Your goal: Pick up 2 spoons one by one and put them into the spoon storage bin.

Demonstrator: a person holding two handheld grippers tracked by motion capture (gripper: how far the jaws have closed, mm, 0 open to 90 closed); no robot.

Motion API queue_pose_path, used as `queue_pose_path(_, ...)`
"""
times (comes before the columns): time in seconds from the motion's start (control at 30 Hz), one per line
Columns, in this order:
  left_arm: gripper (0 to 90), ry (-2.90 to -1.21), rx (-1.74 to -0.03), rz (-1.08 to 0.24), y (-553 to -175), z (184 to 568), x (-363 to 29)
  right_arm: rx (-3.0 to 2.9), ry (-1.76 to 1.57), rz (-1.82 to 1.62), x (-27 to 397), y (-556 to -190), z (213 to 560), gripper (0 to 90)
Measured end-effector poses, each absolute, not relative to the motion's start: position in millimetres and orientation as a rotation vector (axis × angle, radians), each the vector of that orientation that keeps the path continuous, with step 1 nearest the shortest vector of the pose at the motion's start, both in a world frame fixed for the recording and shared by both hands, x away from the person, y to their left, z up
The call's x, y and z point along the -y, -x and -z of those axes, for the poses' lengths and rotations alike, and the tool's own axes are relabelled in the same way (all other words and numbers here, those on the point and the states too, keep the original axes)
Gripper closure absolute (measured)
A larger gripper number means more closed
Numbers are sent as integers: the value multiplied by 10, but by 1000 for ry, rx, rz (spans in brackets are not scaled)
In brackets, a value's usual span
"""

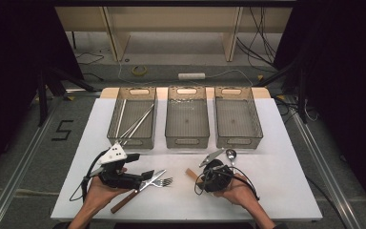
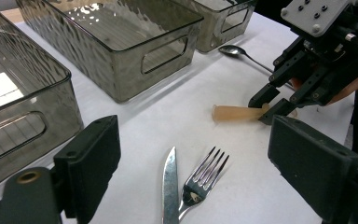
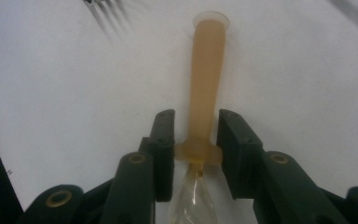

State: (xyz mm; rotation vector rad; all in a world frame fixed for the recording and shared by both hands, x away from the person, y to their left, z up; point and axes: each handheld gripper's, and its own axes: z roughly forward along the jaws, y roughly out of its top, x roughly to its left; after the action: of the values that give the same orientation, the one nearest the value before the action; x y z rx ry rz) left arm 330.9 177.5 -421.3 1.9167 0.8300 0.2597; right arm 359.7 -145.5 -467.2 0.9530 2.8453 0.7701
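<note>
Amber-handled utensil (image 3: 206, 88) flat on surface (image 3: 51, 93), handle between my right fingers (image 3: 164, 140), not quite clamped. Left fingers (image 2: 93, 163) apart, idle above knife (image 2: 169, 186) and fork (image 2: 200, 179). Lift and binning remain.

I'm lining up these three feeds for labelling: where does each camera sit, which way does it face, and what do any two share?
High view: above the person's side, looking forward and down on the white table; both forearms enter from below.
Left gripper view: rides the left gripper, looking past its wide-apart jaws over a knife and fork; the right gripper shows beyond.
Right gripper view: rides the right gripper, looking down its jaws, which flank an amber handle.
Shared: the amber handle appears in both gripper views.
</note>
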Motion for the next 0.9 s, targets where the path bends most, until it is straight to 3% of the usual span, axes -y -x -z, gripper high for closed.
queue_pose_path(0.2, 164, -1913, -831, -259, -3314, 4213, -1787, -2829, -960, -804, 1486, -3607, 4596, 707)
queue_pose_path(0.27, 165, -1907, -827, -255, -3314, 4214, -1791, -2811, -963, -824, 1506, -3616, 4565, 772)
queue_pose_path(0.9, 164, -1893, -832, -258, -3315, 4208, -1804, -2788, -960, -945, 1606, -3675, 4352, 787)
